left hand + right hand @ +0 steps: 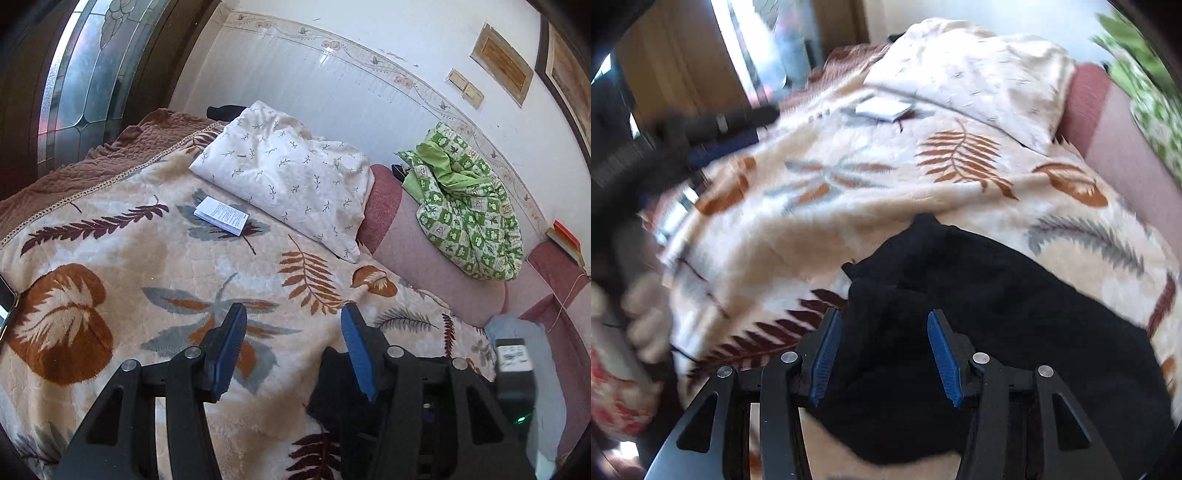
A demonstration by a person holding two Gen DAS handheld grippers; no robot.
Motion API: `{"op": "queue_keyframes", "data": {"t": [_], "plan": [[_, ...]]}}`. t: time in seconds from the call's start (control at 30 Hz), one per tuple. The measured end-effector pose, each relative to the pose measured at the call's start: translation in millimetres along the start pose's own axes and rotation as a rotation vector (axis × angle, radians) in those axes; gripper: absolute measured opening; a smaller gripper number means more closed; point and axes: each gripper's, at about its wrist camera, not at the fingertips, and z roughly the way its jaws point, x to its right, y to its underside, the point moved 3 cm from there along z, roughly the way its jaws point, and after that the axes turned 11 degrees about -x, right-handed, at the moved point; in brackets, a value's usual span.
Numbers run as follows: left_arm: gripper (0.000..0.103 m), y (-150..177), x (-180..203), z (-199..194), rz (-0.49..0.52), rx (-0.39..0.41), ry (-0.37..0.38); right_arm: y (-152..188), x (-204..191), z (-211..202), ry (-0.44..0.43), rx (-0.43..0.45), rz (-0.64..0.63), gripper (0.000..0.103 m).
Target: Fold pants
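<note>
Two grippers hang over a bed (110,229) covered by a cream blanket printed with leaves. Left gripper (293,350): its blue fingers (231,350) stand spread apart with nothing pinched; only blanket shows in the gap between them. Black pants (332,398) lie just beneath and behind the right-hand finger of that gripper, a dark fold partly hidden by the finger mount. Well ahead of the fingers rests a small white booklet (221,216), and beyond it a white pillow (288,173) with a sprig pattern. Farther off to the right of the fingers, a green patterned cloth (469,210) is bunched on a pink cushion (436,273) against the wall.

Right gripper (884,354): its fingers (943,358) are also spread, closing on nothing. The pants (997,314) lie as a broad dark heap directly under and between these fingers, reaching out to the right and ahead of them; whether the pads touch the fabric I cannot tell. Up to the left of these fingers, blurred, the other gripper appears, and lower left a hand (639,317) shows, also blurred. The booklet (882,109) and pillow (979,74) sit far ahead of the fingers
</note>
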Motion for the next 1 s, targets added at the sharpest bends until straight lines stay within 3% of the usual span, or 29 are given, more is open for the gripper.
{"op": "queue_keyframes", "data": {"t": [0.03, 0.07, 0.23, 0.43, 0.63, 0.8, 1.0], "plan": [[0.052, 0, -1, 2, -0.003, -0.007, 0.007, -2, -1, 10, -0.004, -0.022, -0.002, 0.041], [0.052, 0, -1, 3, -0.006, -0.010, 0.008, 0, 3, 14, -0.031, -0.044, 0.009, 0.014], [0.052, -3, -9, 4, -0.029, -0.009, 0.029, -3, 17, -8, -0.052, 0.021, 0.095, 0.011], [0.052, -5, -23, 4, -0.079, -0.022, 0.046, -50, 36, -24, -0.021, 0.084, 0.181, 0.011], [0.053, -4, -30, 5, -0.095, -0.036, 0.039, -79, 42, 22, 0.015, -0.040, 0.227, 0.016], [0.054, -3, -29, 6, -0.089, -0.044, 0.037, -72, 54, -21, -0.037, 0.107, 0.314, 0.018], [0.054, 3, -22, 15, -0.078, -0.084, 0.044, -20, 36, -22, -0.011, 0.054, 0.281, 0.019]]}}
